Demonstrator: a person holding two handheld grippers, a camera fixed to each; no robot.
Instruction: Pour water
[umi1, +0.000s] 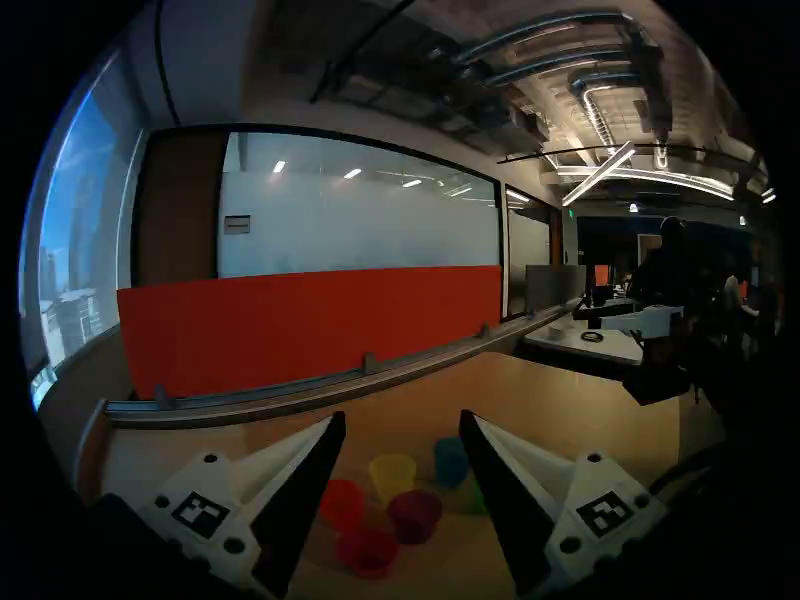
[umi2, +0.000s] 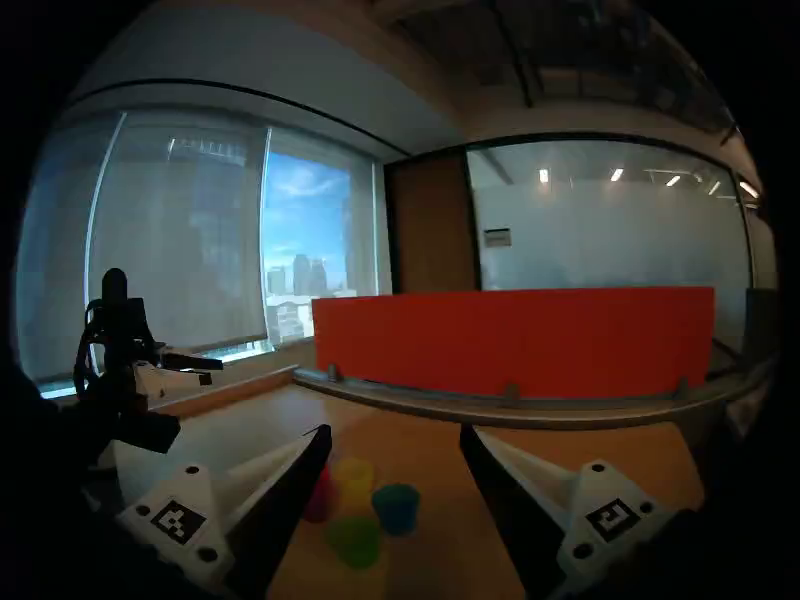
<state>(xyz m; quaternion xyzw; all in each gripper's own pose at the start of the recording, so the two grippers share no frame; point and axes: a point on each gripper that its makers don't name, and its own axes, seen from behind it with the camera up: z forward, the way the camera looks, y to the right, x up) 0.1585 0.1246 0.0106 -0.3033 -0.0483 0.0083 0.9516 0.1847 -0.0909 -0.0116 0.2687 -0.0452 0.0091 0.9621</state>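
Cups: cluster of coloured plastic cups, all upright on the wooden table (umi1: 560, 400), nothing gripped.
Left gripper view: yellow cup (umi1: 392, 475) mid-cluster, blue cup (umi1: 451, 460) just right of it. A red cup (umi1: 343, 503) sits at the left, partly behind the left finger. The maroon cup (umi1: 414, 515) is nearer the camera and a second red cup (umi1: 367, 552) nearest. The green cup (umi1: 470, 495) is half hidden by the right finger. Cups are near each other; can't tell if any touch. Contents: can't tell, too dim.
Right gripper view shows four of them: yellow at the back, blue to its right, green in front, a pink-red one tucked behind the left finger.
left gripper (umi1: 400, 418): jaws spread wide, nothing between them but the table and cups farther off. It hovers above the table, aimed at the cluster.
right gripper (umi2: 395, 432): same, jaws wide apart, holding nothing, cups framed between the fingers.
Behind the cups: metal rail (umi1: 330, 385) along the table's far edge, orange panel (umi1: 300, 320) above it, frosted glass wall (umi1: 360, 215) above that.
Window (umi2: 305, 250) with city towers at the left in the right gripper view.
Dark rig (umi2: 125, 360) with a white front at that view's left edge; too dark to tell more.
Pipes and strip lights (umi1: 600, 170) on the ceiling.
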